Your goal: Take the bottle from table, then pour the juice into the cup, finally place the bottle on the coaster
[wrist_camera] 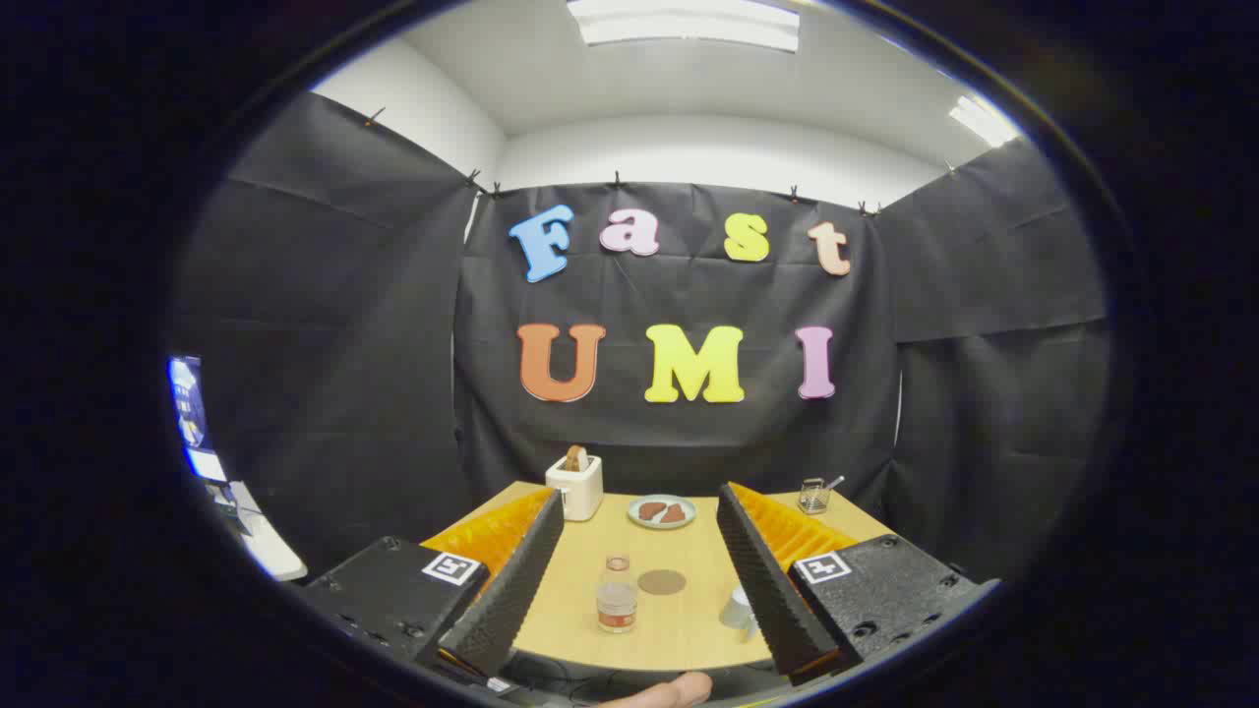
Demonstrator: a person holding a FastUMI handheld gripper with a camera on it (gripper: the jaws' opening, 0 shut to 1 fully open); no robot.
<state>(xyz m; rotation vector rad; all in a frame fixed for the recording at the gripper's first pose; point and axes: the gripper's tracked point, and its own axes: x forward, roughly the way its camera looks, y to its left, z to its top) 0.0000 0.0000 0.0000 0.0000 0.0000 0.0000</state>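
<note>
Gripper [639, 511]: fingers spread wide, nothing between the pads, held above the near edge of the wooden table [689, 629].

Bottle [617, 593]: clear, small, upright on the table, between the fingers and nearer the left one; dark liquid low in it, reddish band at the base, cap apparently off, though too small to be sure.

Coaster [662, 582]: round, brown, flat on the table just right of the bottle, apart from it.

Cup [737, 608]: pale, upright, close beside the right finger and partly hidden behind it; well right of the bottle.

Plate [662, 511]: light, round, beyond the coaster, between the fingertips; two brown food pieces on it.

Toaster [575, 487]: white, beyond the left fingertip, a slice of bread standing out of its slot.

Glass container [812, 496]: small, beyond the right finger at the far right of the table, a utensil handle leaning out.

Fingertip of a person's hand [669, 691]: below the table's near edge, between the finger bases.
</note>
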